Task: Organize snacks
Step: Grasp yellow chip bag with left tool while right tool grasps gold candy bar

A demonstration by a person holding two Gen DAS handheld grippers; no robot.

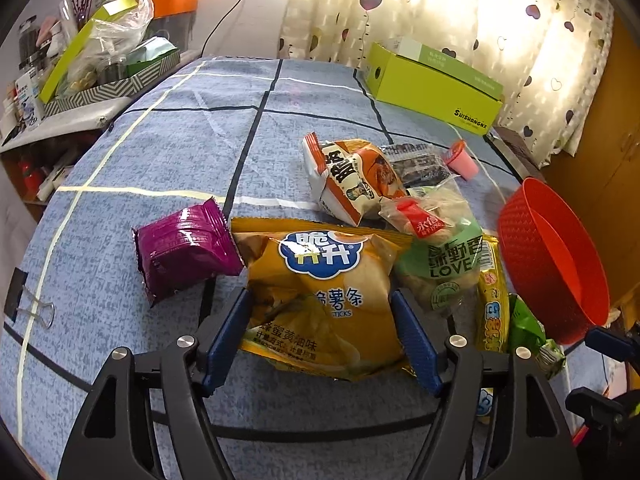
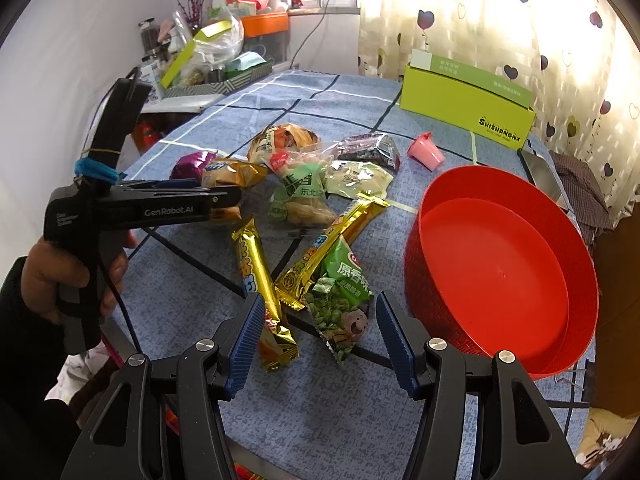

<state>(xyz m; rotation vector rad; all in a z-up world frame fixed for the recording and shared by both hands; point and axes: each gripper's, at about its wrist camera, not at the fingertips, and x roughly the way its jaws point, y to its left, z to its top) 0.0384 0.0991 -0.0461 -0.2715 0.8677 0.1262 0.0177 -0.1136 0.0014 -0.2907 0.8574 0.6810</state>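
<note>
The left hand-held gripper (image 1: pixel 322 320) straddles the yellow potato-stick bag (image 1: pixel 320 292) on the bench (image 1: pixel 120 208), jaws released; closing comes next, then the empty red basket (image 2: pixel 500 264). The right hand-held gripper (image 2: pixel 320 324) hangs released over the green pea packet (image 2: pixel 340 300).

The near end of the yellow chip bag (image 1: pixel 320 300) lies hidden behind the left tongs (image 1: pixel 322 338), whose blue pads flank it; whether they press it cannot be told. Right of them, the red basin (image 1: pixel 552 256) runs past the frame edge.
</note>
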